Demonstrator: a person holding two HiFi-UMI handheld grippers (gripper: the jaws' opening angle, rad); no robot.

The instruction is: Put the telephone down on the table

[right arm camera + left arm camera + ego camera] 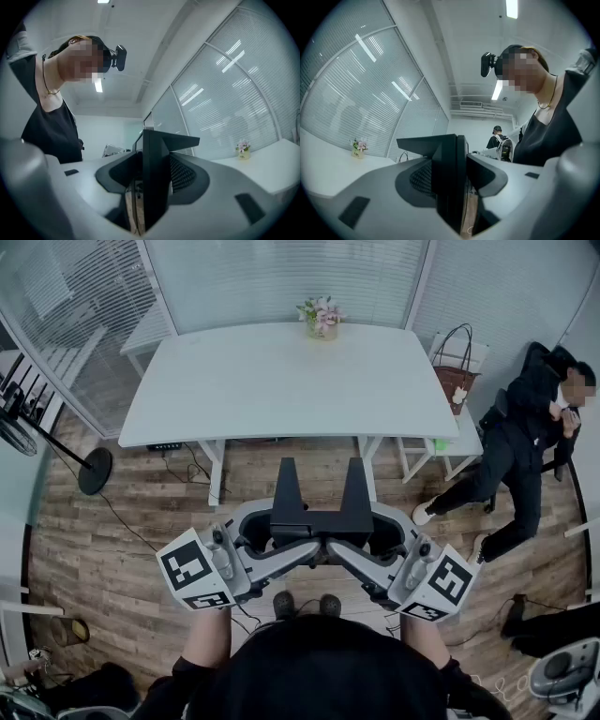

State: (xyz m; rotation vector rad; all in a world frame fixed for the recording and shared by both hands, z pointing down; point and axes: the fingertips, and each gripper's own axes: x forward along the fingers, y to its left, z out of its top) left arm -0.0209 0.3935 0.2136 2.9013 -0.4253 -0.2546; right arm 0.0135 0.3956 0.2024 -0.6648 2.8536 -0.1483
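Mid-air, left gripper (274,534) facing right gripper (375,534), clamping telephone (321,523)

No word, brand, number or sign can be read in any of the views. The nearest things to labels are the black-and-white square markers at the lower middle of the head view, on the left cube (195,570) of the left hand-held gripper (272,526) and on the right cube (439,583) of the right hand-held gripper (373,526); they are block patterns without letters or digits. At the upper right, a pale tag (458,397) on the brown handbag (456,371) is too small to read.
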